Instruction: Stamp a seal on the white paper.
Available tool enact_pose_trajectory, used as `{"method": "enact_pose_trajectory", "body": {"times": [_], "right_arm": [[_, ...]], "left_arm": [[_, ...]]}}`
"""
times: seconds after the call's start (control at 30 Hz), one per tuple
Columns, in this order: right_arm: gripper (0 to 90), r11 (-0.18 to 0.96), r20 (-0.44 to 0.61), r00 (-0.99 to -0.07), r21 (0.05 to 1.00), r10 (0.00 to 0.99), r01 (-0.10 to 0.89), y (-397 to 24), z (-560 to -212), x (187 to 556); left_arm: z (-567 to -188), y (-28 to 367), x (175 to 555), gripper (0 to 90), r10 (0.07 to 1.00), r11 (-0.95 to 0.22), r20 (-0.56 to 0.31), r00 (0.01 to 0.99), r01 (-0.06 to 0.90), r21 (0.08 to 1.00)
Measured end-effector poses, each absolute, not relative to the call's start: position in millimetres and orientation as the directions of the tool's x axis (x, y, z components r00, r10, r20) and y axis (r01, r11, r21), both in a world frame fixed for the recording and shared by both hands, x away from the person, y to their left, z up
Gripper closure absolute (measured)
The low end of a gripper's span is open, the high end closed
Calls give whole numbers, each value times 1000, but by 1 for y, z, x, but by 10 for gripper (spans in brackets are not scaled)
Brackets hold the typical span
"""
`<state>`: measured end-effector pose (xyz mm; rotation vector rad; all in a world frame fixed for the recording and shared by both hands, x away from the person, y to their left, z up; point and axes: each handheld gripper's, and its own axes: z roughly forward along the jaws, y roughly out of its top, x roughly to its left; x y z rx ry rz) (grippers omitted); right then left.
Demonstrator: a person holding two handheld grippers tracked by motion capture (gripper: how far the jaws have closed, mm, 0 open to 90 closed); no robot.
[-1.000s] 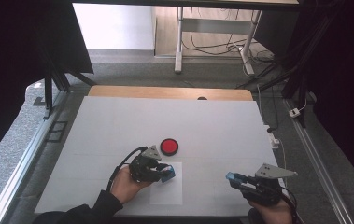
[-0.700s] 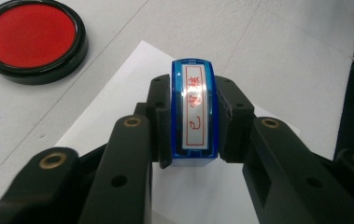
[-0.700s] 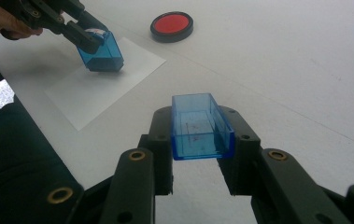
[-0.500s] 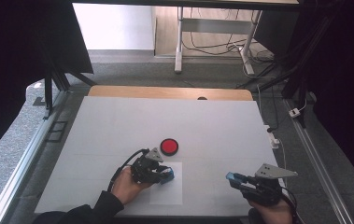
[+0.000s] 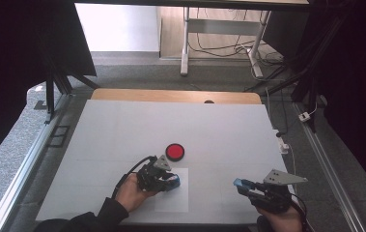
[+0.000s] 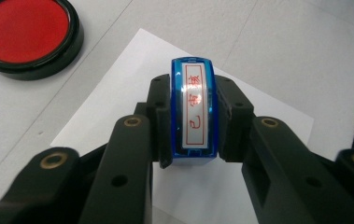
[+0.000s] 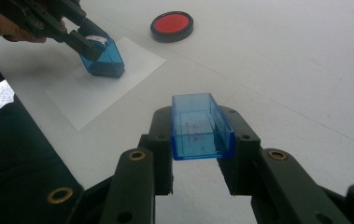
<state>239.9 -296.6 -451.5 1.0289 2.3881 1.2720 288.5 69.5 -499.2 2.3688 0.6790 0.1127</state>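
While the left tool (image 6: pixel 188 154) presses the clamped blue stamp (image 6: pixel 192 112) onto the paper (image 5: pixel 175 193), the right tool (image 7: pixel 198 175) grips its cap (image 7: pixel 200 126), so recapping remains.

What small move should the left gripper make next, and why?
Probably lift straight up. The left gripper holds the blue stamp with its base on the white paper, while the right gripper holds its cap aside.
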Motion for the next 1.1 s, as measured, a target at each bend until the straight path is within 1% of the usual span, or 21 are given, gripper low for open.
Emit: {"method": "enact_pose_trajectory", "body": {"times": [0.33,0.43,0.57,0.73,0.93,1.0,1.1], "right_arm": [[682,371,107,-721,800,685,471,-296,-452,240],[681,371,109,-722,800,683,471,-296,-452,240],[681,373,108,-724,800,681,470,-296,-452,240],[681,373,109,-724,800,681,471,-296,-452,240],[681,372,110,-725,800,680,471,-296,-452,241],[682,372,110,-724,800,681,471,-296,-452,241],[682,372,111,-724,800,681,472,-296,-452,241]], "left_arm": [[-499,63,278,708,500,-679,-1,866,392,621],[-499,62,276,708,501,-680,8,865,388,622],[-501,66,280,708,507,-657,-35,861,412,631],[-505,74,288,707,514,-600,-124,849,459,655],[-507,80,294,708,517,-561,-192,834,500,660],[-508,81,294,708,518,-559,-194,833,501,661],[-506,76,289,708,520,-586,-145,841,476,656]]}}
